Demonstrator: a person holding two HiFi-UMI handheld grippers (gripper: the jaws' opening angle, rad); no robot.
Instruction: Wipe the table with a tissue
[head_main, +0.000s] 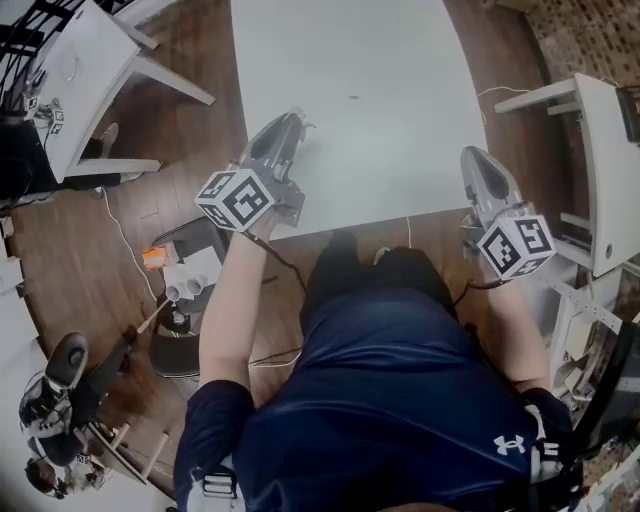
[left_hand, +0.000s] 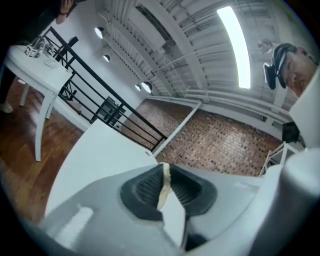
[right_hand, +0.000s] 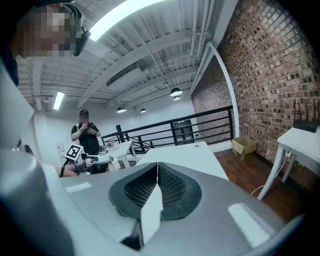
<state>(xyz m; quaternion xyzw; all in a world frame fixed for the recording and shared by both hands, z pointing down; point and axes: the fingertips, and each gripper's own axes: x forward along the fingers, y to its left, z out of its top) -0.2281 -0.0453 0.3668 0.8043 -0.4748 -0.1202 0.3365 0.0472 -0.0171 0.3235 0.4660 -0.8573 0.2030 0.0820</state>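
Note:
The white table (head_main: 350, 90) lies ahead of me, its near edge by my legs. My left gripper (head_main: 296, 124) hangs over the table's near-left corner, tilted up. In the left gripper view this gripper (left_hand: 164, 171) is shut on a thin cream strip of tissue (left_hand: 162, 192) pinched between the dark pads, with the table (left_hand: 100, 155) beyond. My right gripper (head_main: 473, 157) is held just off the table's near-right corner. Its jaws (right_hand: 157, 169) meet with nothing between them, and the table (right_hand: 185, 152) stretches away behind.
Other white tables stand at far left (head_main: 80, 60) and right (head_main: 610, 170). Boxes and cables (head_main: 185, 280) clutter the wooden floor at my left. A person (right_hand: 87, 132) stands beyond the table by a black railing (right_hand: 200, 127). A cardboard box (right_hand: 243, 146) sits near the brick wall.

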